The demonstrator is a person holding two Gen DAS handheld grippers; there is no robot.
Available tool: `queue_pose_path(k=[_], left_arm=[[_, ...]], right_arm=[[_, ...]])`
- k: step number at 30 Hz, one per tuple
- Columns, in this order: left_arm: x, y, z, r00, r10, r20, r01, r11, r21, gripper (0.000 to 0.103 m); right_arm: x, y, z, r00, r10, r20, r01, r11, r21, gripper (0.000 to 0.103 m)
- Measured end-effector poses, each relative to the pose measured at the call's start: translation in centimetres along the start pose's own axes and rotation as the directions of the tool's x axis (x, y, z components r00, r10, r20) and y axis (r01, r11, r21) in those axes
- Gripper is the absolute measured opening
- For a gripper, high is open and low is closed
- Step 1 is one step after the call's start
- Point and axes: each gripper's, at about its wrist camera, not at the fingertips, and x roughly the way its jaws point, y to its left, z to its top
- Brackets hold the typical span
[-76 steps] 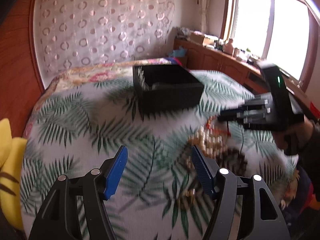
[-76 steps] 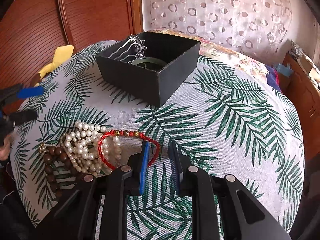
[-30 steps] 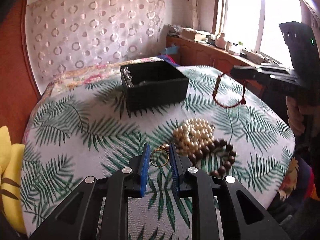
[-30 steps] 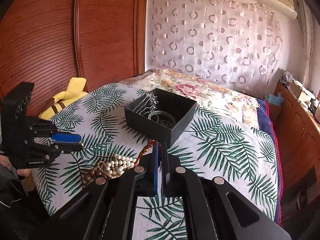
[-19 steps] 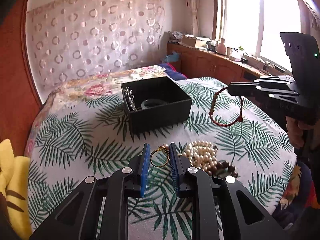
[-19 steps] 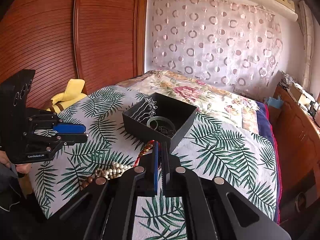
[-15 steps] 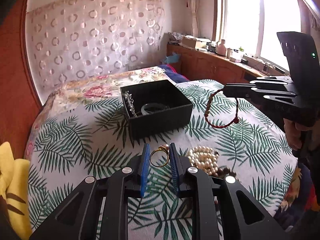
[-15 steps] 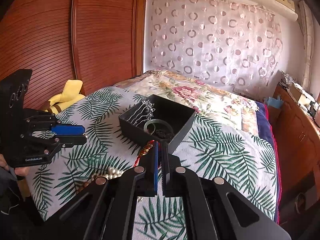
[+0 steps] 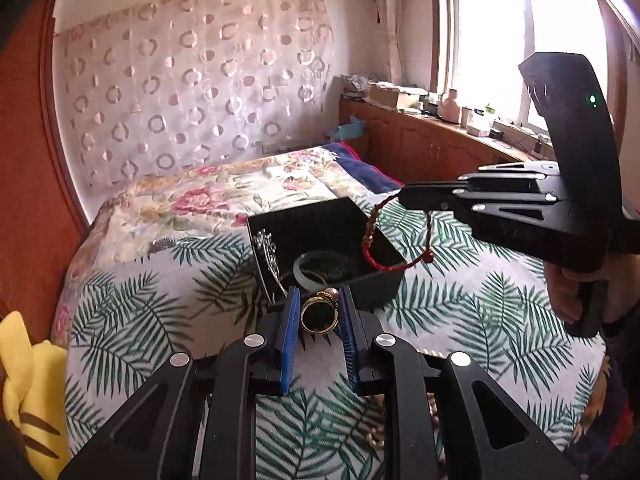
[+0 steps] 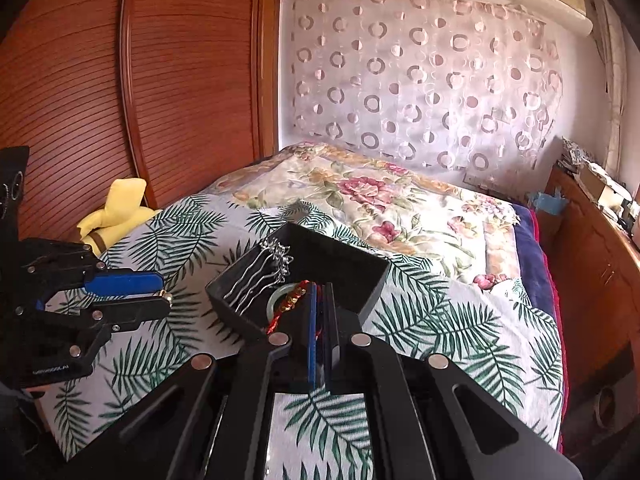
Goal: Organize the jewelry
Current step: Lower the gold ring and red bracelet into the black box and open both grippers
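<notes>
Palm-leaf bedspread [image 9: 168,312] everywhere, with a floral quilt [image 10: 384,196] behind it and a circle-patterned curtain [image 9: 192,92] on the back wall. The black jewelry box [image 9: 360,236] sits open on the spread, right in front of both my grippers.

My left gripper [image 9: 319,312] is clamped on a gold ring [image 9: 318,317] with a little pearl on top, held up just short of the box's near wall. From that camera I can see a pale green bangle [image 9: 320,268] lying inside the box and a silver hair comb [image 9: 267,258] leaning against its left wall. It also gives a clear side look at my right gripper [image 9: 404,200] pinching a red string bracelet [image 9: 376,244], with the loop dangling over the right part of the box.

The right wrist camera barely shows that bracelet, just a bit of red cord and a few beads [image 10: 294,300] poking out left of the closed fingers, tips over the box. What it does show better is the comb's wavy prongs [image 10: 256,280] and, off to the left, the left gripper [image 10: 160,290] side-on with its blue pad. A yellow plush [image 10: 120,208] lies by the wooden wardrobe [image 10: 132,80]. Under the left gripper, some pearl beads [image 9: 434,408] peek out on the spread, only in the left view.
</notes>
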Motion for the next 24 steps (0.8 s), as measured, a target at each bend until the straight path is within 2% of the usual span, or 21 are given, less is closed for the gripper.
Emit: queue_pose_path(k=[12, 24], left_arm=[[3.1, 1.1, 2.0, 0.999, 0.028, -0.016, -0.028, 1.0, -0.007, 0.018], [5.9, 1.6, 3.4, 0.999, 0.04, -0.034, -0.04, 0.999, -0.017, 0.018]], right_arm=[[3.8, -1.0, 0.7, 0.999, 0.003, -0.042, 0.0, 0.999, 0.05, 0.004], [5.1, -1.5, 0.5, 0.997, 0.018, -0.077, -0.013, 0.998, 0.066, 0.005]])
